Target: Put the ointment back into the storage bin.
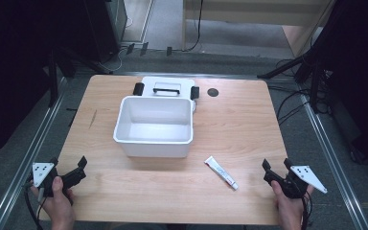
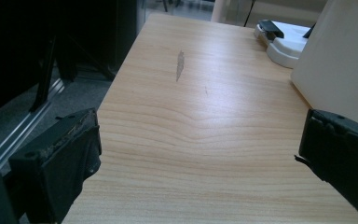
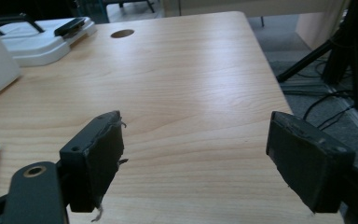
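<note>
A white open-topped plastic box [image 1: 153, 127] stands at the middle of the wooden table [image 1: 239, 124], with nothing visible inside it. Its white lid [image 1: 167, 88], with a black handle and two black latches, lies flat just behind it. A small white tube [image 1: 221, 172] lies at the front, right of the box. My left gripper [image 1: 68, 164] is held open at the front left corner, holding nothing. My right gripper [image 1: 276, 166] is open at the front right, a little right of the tube. In the left gripper view the open jaws [image 2: 198, 158] frame bare wood, with the box [image 2: 340, 60] at the right.
A round dark hole [image 1: 213, 92] sits in the tabletop right of the lid. A grey scuff [image 2: 180, 65] marks the wood left of the box. Metal rails [image 1: 24, 158] run along both sides of the table; cables and stand legs [image 1: 297, 67] lie on the floor at the right.
</note>
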`<state>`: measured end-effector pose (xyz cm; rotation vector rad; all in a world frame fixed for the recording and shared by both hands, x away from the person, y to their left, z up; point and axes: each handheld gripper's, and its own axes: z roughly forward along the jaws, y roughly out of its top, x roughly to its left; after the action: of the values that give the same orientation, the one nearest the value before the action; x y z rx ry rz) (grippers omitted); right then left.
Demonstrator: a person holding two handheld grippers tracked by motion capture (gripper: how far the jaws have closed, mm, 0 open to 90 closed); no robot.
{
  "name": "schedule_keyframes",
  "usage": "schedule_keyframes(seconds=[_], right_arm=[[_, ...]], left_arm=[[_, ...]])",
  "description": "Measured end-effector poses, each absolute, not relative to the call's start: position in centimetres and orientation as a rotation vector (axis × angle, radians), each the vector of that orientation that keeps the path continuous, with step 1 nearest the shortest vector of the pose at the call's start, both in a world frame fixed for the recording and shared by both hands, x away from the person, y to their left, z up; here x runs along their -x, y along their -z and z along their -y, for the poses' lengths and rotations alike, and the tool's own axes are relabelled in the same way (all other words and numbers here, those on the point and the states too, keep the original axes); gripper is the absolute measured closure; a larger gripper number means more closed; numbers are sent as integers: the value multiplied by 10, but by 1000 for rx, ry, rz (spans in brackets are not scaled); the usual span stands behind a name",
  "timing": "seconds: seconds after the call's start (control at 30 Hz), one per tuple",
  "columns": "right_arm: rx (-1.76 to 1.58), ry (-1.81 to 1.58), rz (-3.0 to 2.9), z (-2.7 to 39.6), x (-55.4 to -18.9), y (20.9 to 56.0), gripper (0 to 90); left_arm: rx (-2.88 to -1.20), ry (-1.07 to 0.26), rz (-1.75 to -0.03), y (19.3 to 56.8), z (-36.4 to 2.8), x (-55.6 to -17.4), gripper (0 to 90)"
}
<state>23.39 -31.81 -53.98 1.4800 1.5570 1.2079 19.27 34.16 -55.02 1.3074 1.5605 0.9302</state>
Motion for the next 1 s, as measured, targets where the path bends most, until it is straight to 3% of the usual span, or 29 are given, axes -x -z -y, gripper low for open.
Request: schedule_keyframes(seconds=[0.47,1.0], right_arm=[[-1450,-1064,-1931,306,-238,509,287],[-1327,-607,-2546,257,-264,484,297]], left_arm=[[-1352,-935,-1533,552,-336,-195,0],[-1348,-884,-1498,552,-338,-194,0]])
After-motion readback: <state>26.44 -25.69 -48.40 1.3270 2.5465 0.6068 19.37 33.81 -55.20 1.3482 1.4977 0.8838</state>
